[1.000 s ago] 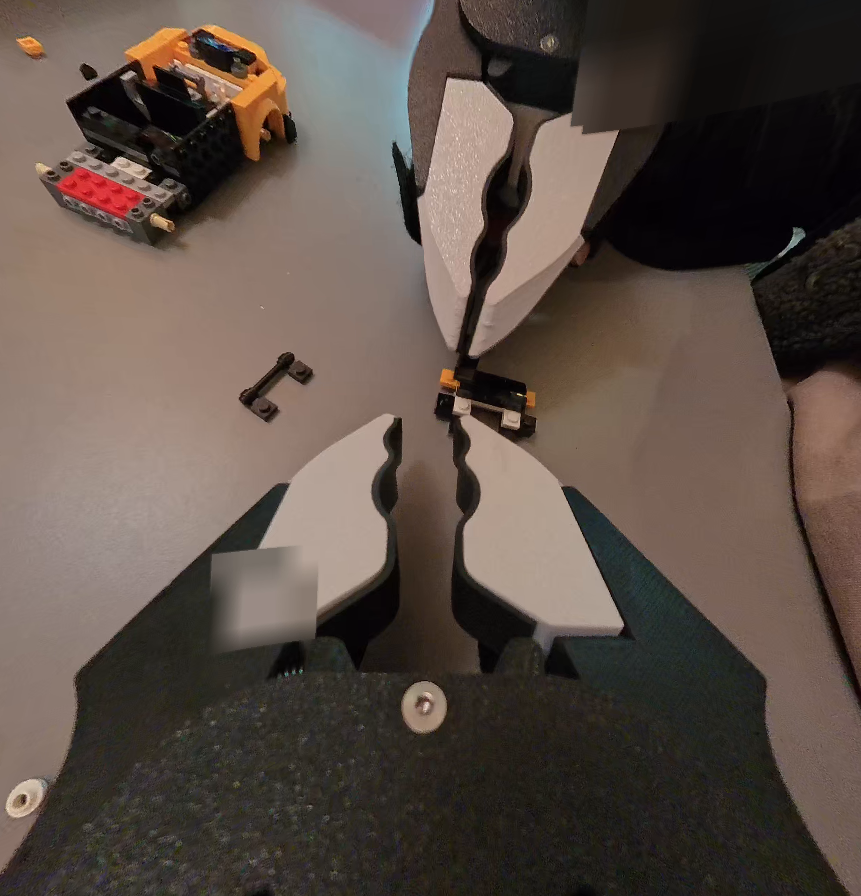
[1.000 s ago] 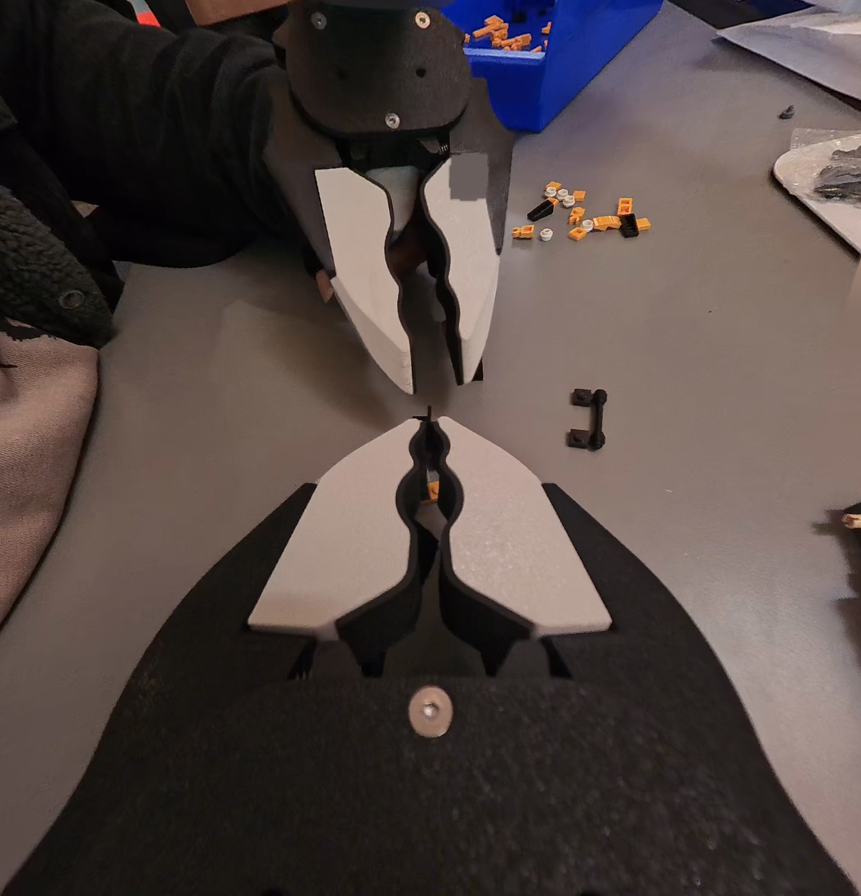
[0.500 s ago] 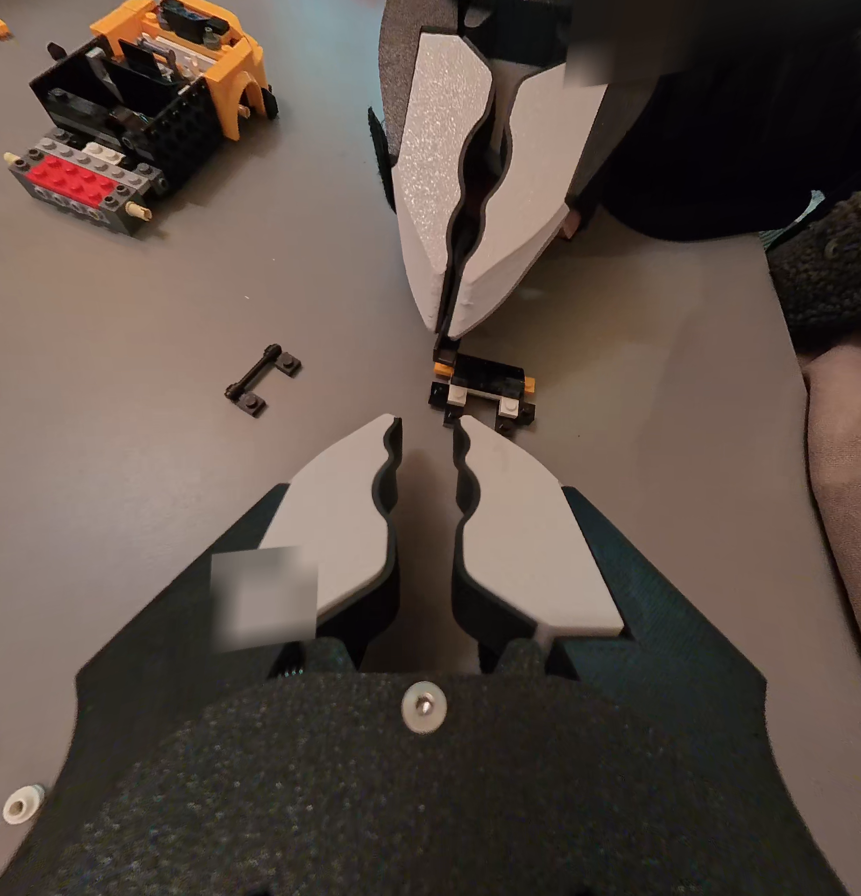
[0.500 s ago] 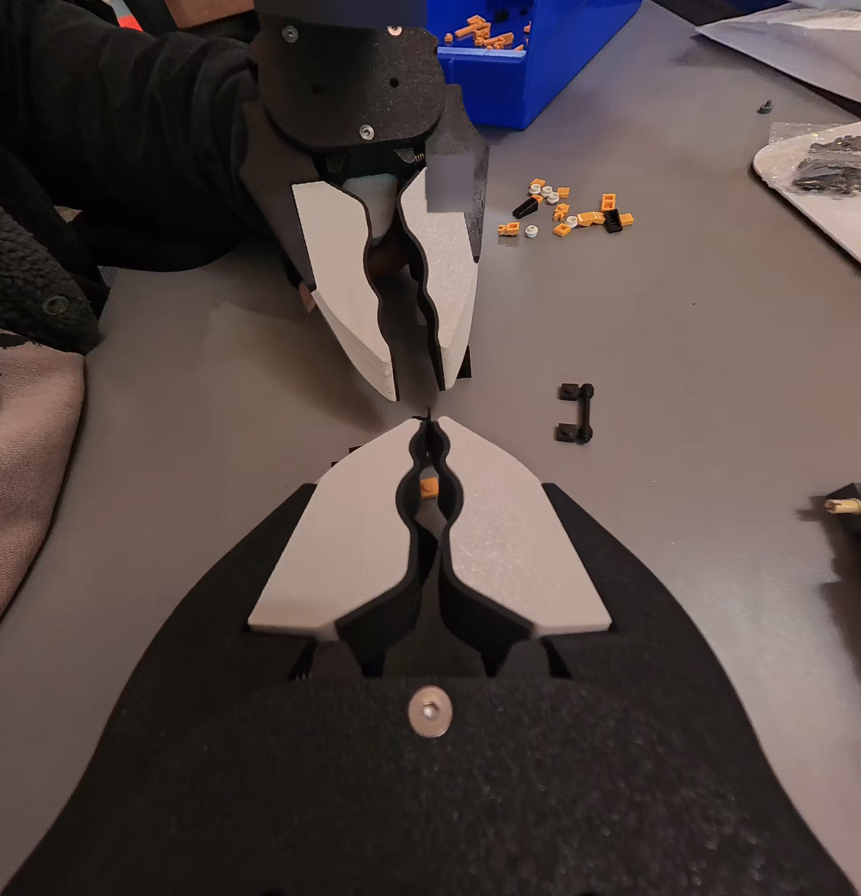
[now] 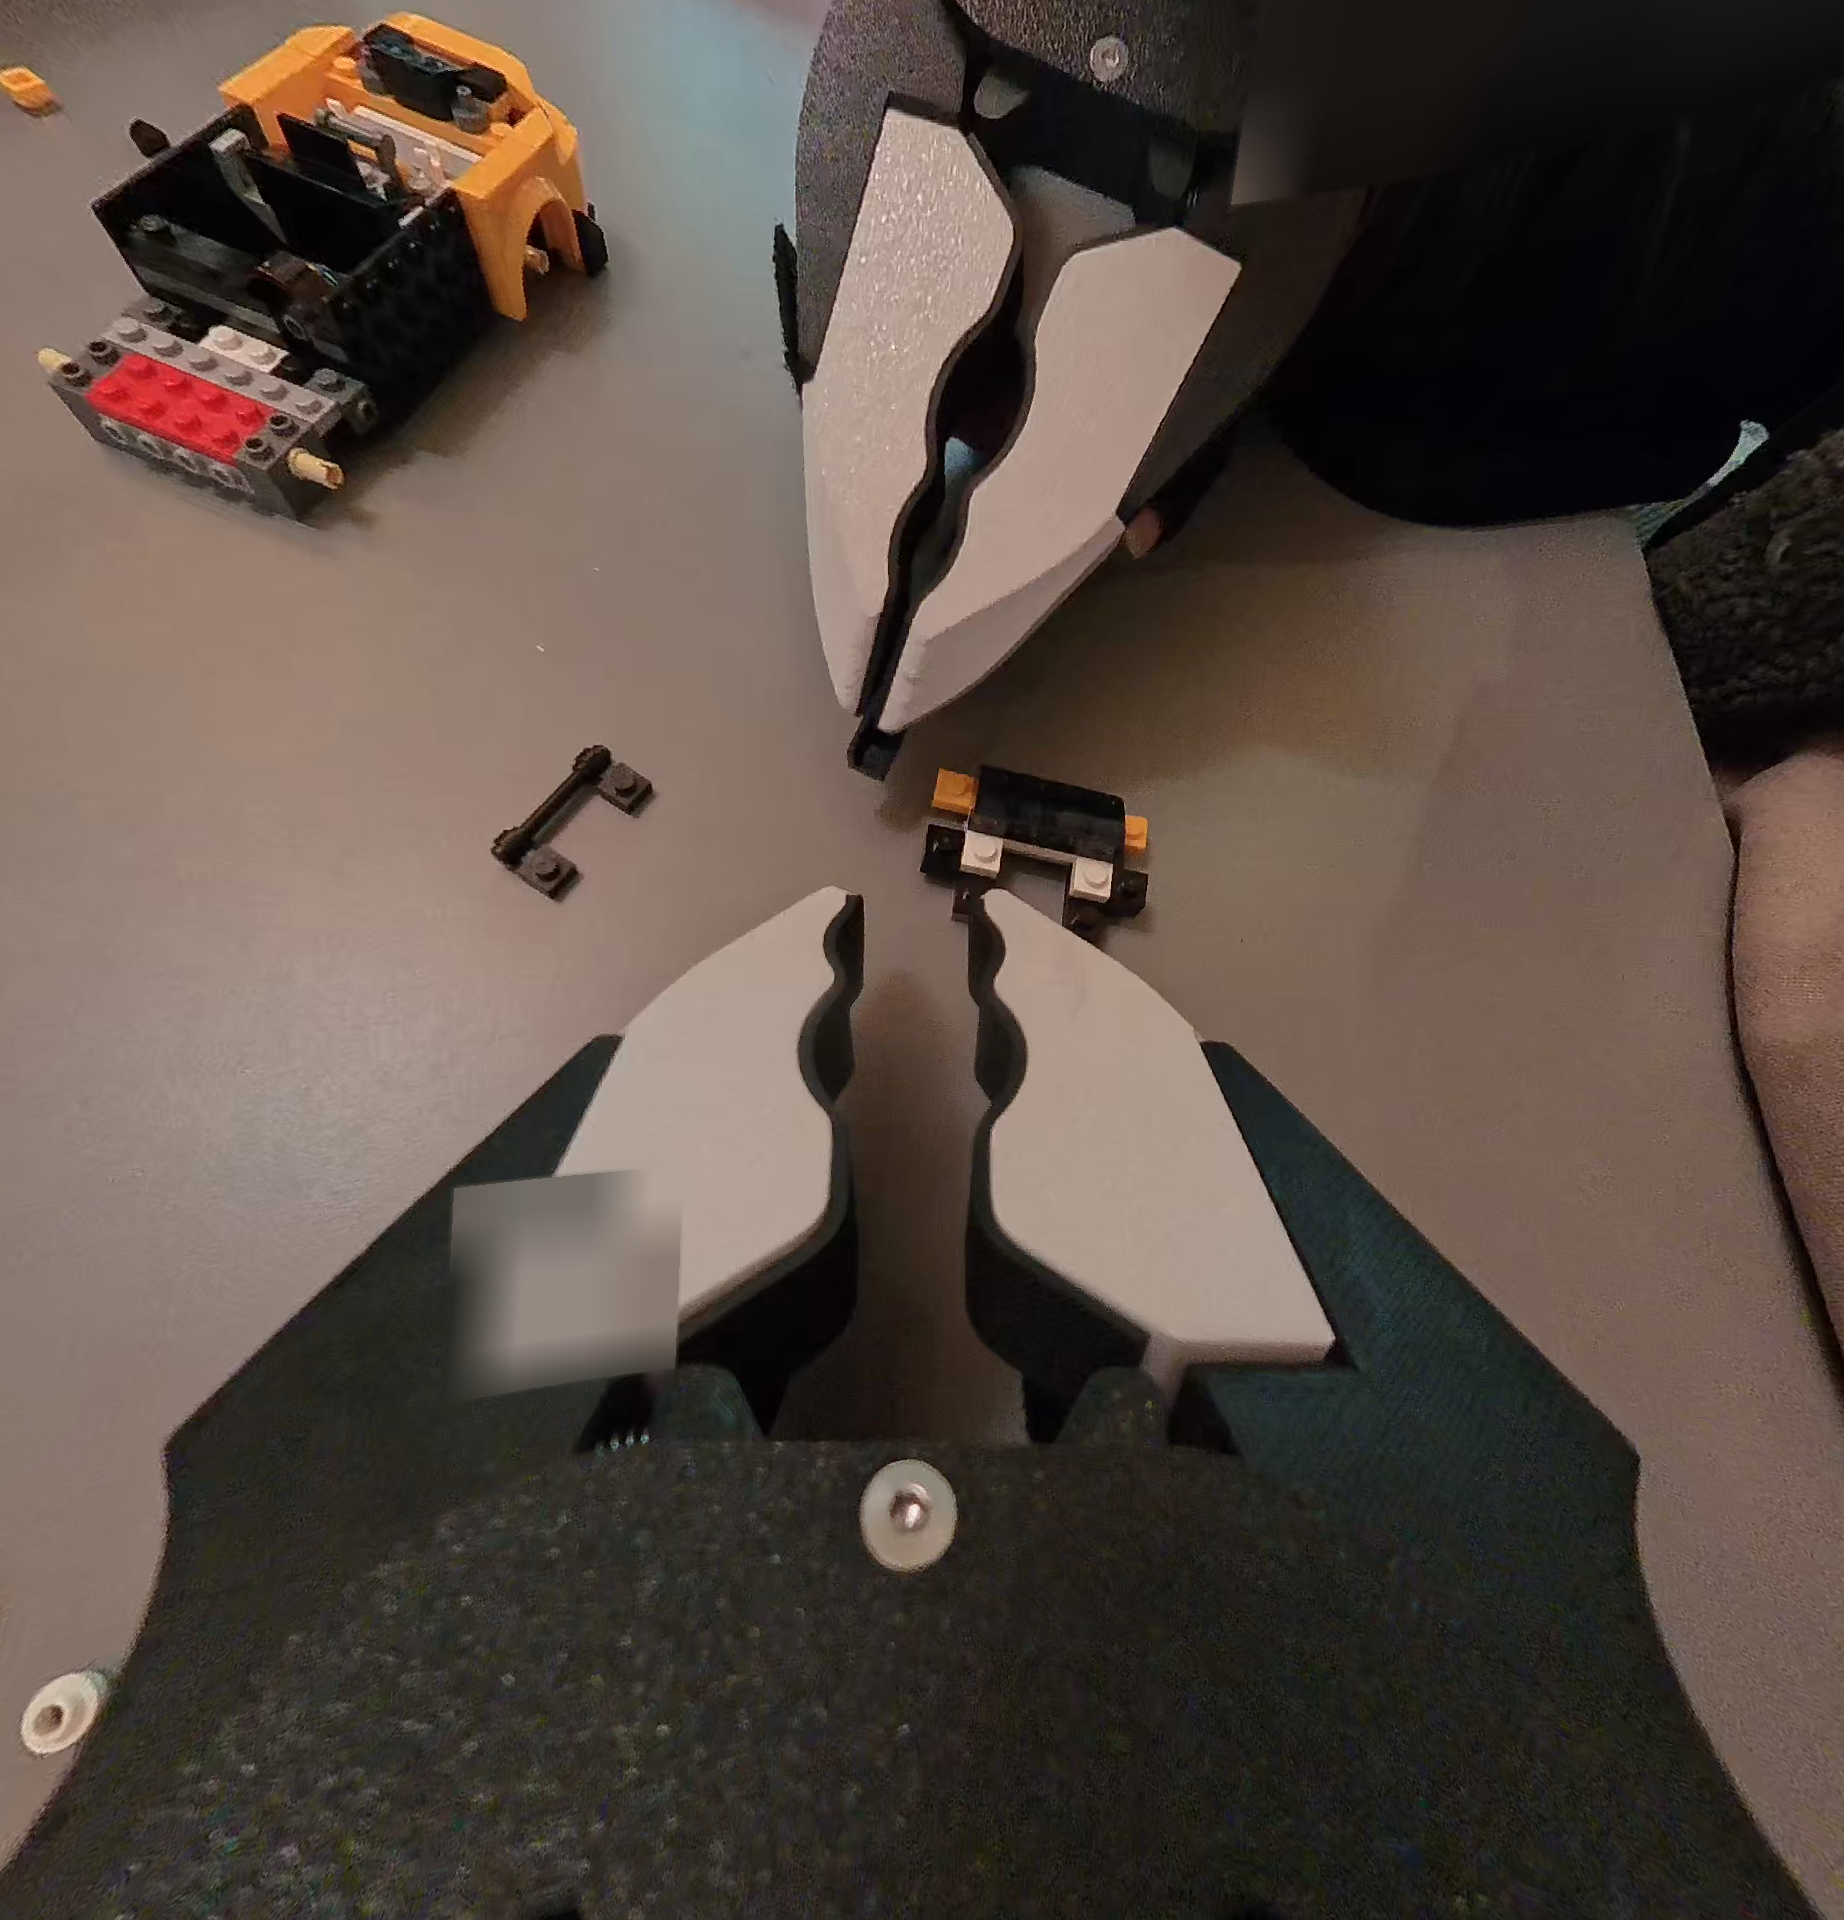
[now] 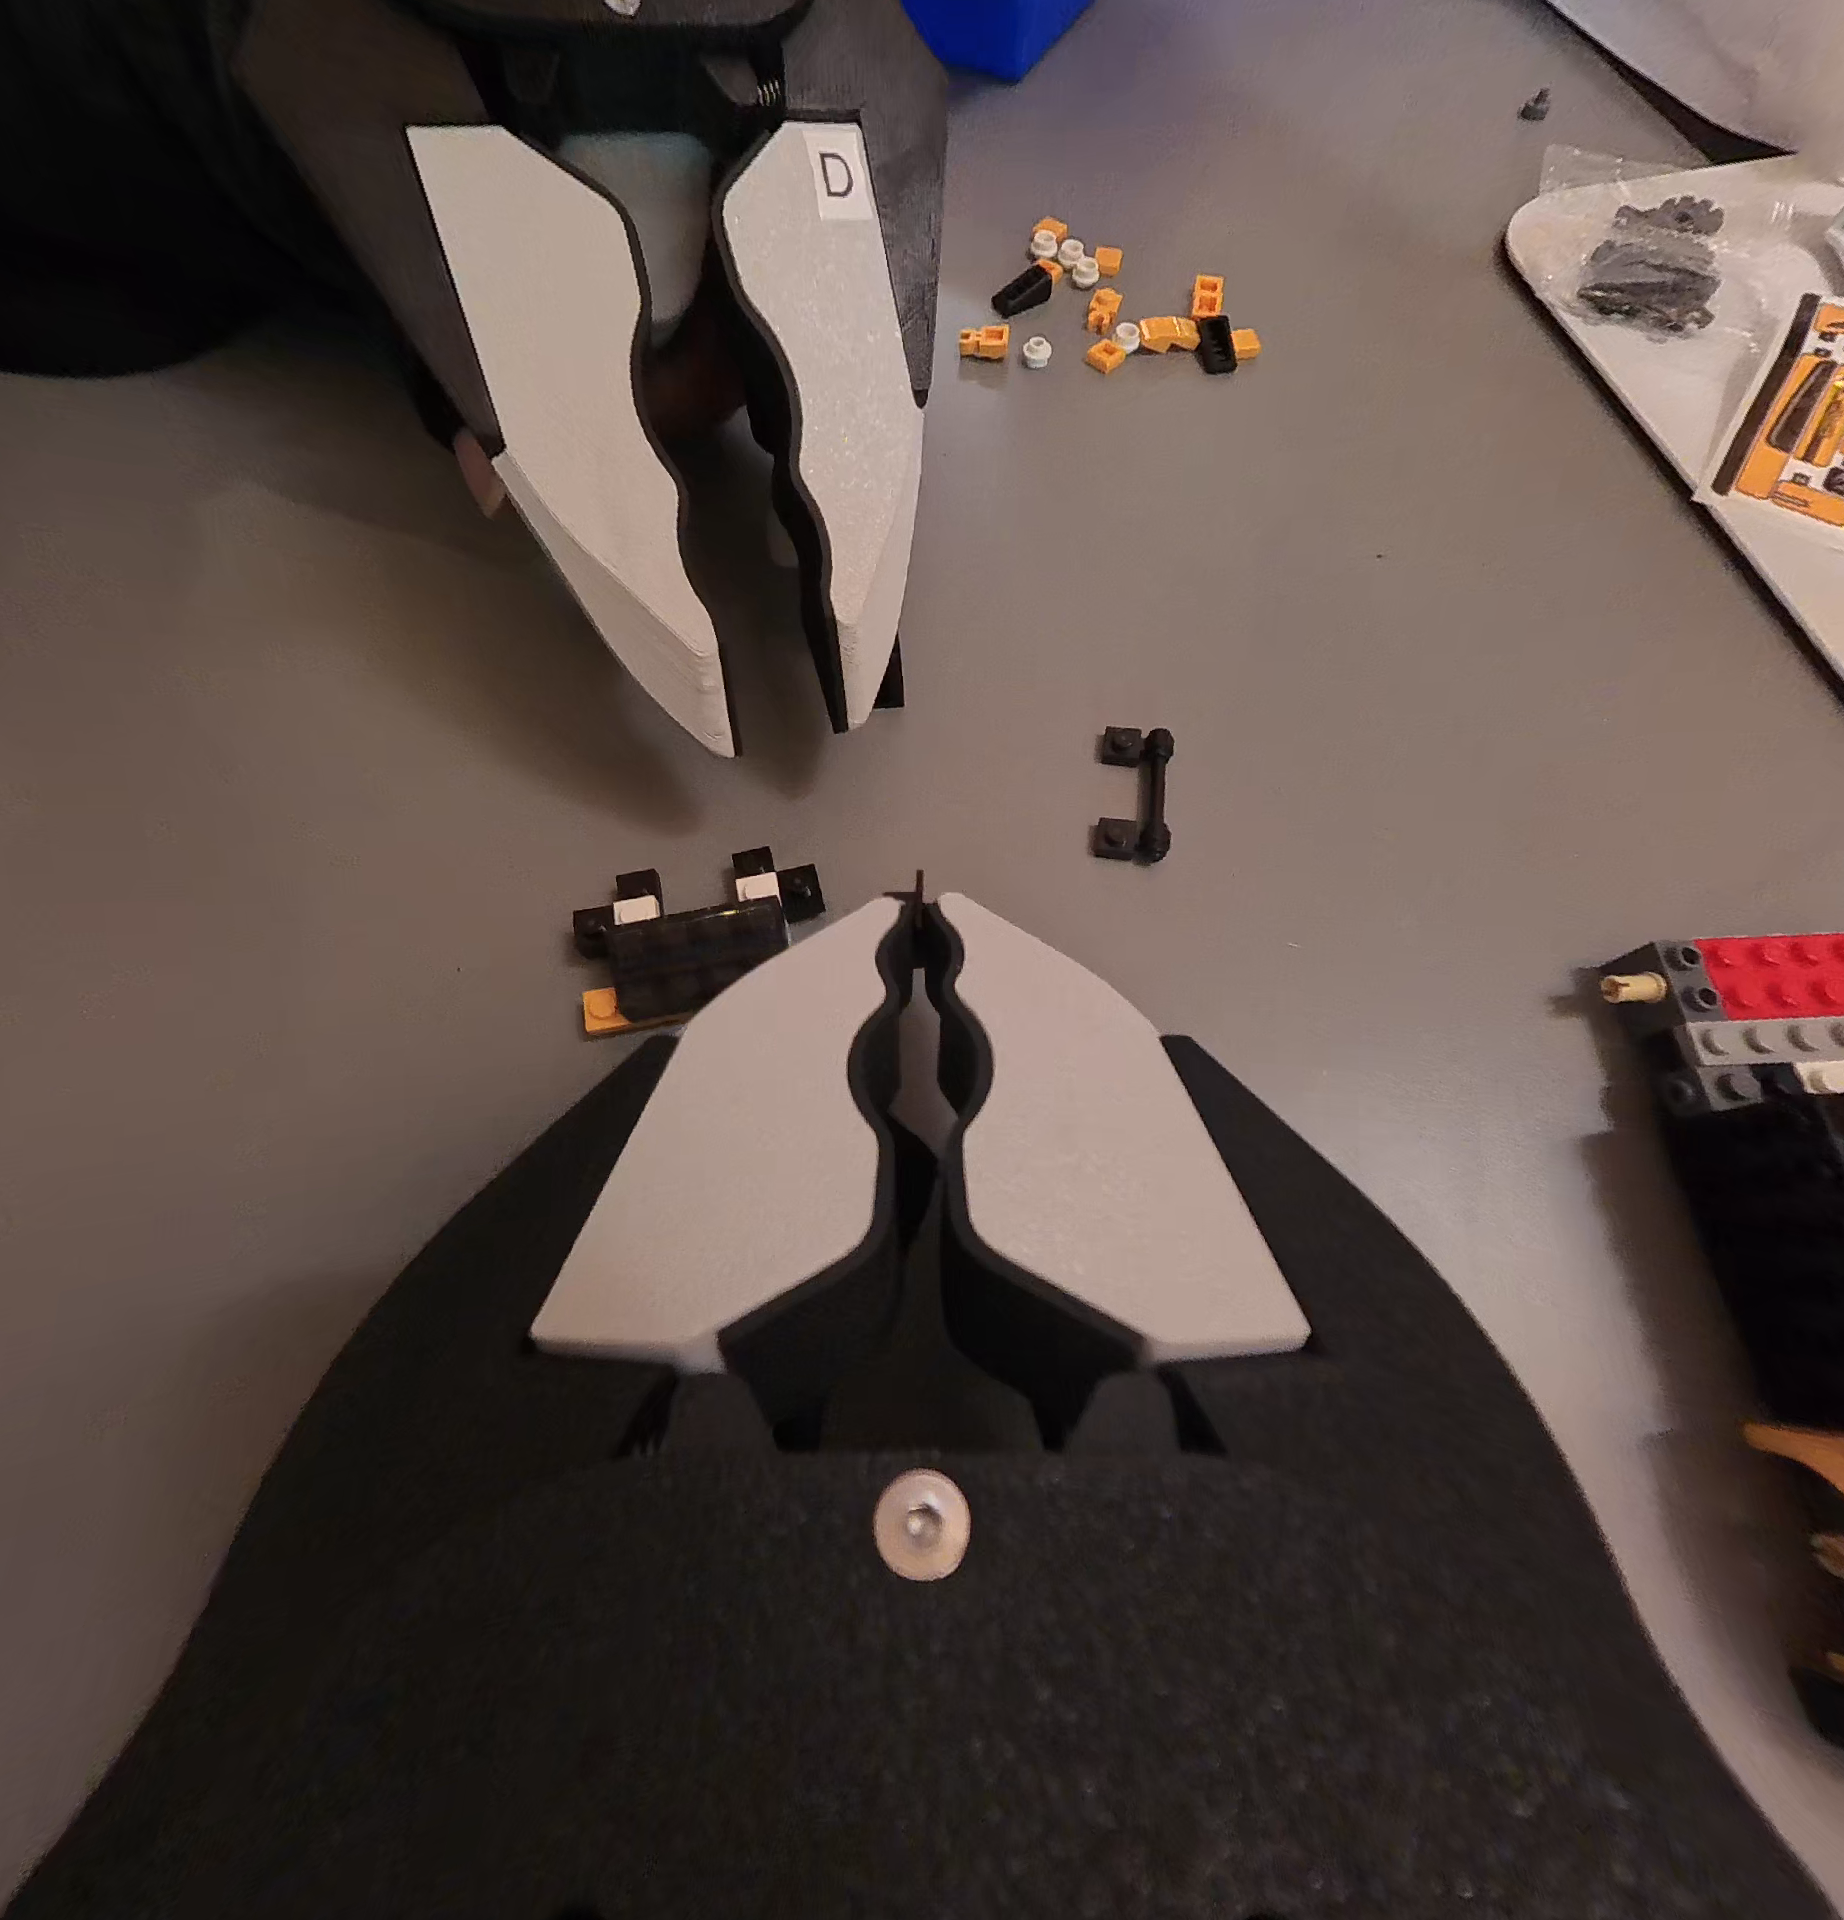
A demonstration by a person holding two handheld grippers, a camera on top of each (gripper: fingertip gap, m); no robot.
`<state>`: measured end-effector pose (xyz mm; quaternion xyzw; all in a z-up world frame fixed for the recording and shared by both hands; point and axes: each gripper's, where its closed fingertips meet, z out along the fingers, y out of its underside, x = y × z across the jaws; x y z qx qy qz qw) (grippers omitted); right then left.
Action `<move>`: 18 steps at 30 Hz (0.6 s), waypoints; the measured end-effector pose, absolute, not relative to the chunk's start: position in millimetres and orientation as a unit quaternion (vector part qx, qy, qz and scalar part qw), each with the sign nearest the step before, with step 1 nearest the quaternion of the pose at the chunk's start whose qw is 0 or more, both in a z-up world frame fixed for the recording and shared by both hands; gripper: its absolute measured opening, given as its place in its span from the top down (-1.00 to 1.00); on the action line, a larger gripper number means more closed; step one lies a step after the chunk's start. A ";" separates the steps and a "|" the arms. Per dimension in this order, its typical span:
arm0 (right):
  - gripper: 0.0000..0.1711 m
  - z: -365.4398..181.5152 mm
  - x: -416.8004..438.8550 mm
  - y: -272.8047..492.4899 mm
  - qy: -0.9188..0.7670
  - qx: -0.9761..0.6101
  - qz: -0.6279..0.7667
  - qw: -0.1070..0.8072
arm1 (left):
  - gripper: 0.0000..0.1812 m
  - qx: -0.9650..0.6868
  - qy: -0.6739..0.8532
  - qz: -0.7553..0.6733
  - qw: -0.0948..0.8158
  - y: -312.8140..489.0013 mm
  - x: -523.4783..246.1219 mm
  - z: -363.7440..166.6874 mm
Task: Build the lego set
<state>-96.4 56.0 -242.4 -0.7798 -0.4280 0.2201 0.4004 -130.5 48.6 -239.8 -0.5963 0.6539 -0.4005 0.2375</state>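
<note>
Grey and matte, the surface (image 5: 274,1039) carries a scattered lego build. The left gripper (image 5: 913,914) hovers with its fingers (image 5: 731,1091) a narrow gap apart and nothing between them, its tips just short of a small black, white and orange sub-assembly (image 5: 1037,842) lying flat. Opposite it, the right gripper (image 5: 882,717) points down with its fingers (image 6: 1084,1122) pressed together on a thin black piece (image 5: 874,750) that sticks out past the tips, just beside the sub-assembly's orange corner. A black handle bar piece (image 5: 573,821) lies apart on the far side of that gripper from the sub-assembly. The half-built orange and black car (image 5: 326,270), with a red plate at one end, sits well away from both grippers. In the right wrist view, loose orange, grey and black bricks (image 6: 1115,301) cluster beyond the left gripper, and a bag of parts (image 6: 1666,260) rests near the edge.
</note>
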 end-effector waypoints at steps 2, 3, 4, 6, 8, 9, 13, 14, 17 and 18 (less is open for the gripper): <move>0.99 -244.4 -95.6 56.2 -0.431 -0.782 0.212 0.398 | 0.80 -0.596 0.654 -0.400 0.238 48.5 -130.6 -239.8; 0.99 -245.3 -95.2 56.2 -0.433 -0.782 0.208 0.396 | 0.80 -0.596 0.655 -0.400 0.238 48.5 -130.7 -239.9; 0.99 -246.2 -94.9 56.3 -0.435 -0.783 0.204 0.395 | 0.80 -0.596 0.655 -0.400 0.238 48.4 -130.7 -240.0; 0.98 -248.3 -94.0 56.4 -0.439 -0.784 0.195 0.393 | 0.80 -0.596 0.654 -0.400 0.238 48.5 -130.7 -239.7; 0.97 -250.1 -93.8 56.0 -0.444 -0.785 0.188 0.390 | 0.80 -0.596 0.653 -0.401 0.240 48.9 -130.5 -239.0; 0.97 -250.5 -93.9 55.8 -0.446 -0.784 0.186 0.389 | 0.80 -0.596 0.652 -0.402 0.241 49.2 -130.5 -238.6; 0.92 -250.6 -93.9 55.8 -0.447 -0.784 0.184 0.390 | 0.80 -0.596 0.650 -0.403 0.246 50.4 -130.2 -237.1; 0.89 -250.3 -94.0 55.8 -0.447 -0.783 0.185 0.391 | 0.80 -0.596 0.649 -0.403 0.248 51.1 -130.1 -236.5; 0.80 -248.3 -93.3 57.3 -0.442 -0.783 0.185 0.397 | 0.80 -0.595 0.644 -0.405 0.258 54.0 -129.6 -233.2; 0.75 -247.2 -93.4 57.4 -0.441 -0.782 0.187 0.399 | 0.79 -0.595 0.641 -0.406 0.266 56.2 -129.2 -230.7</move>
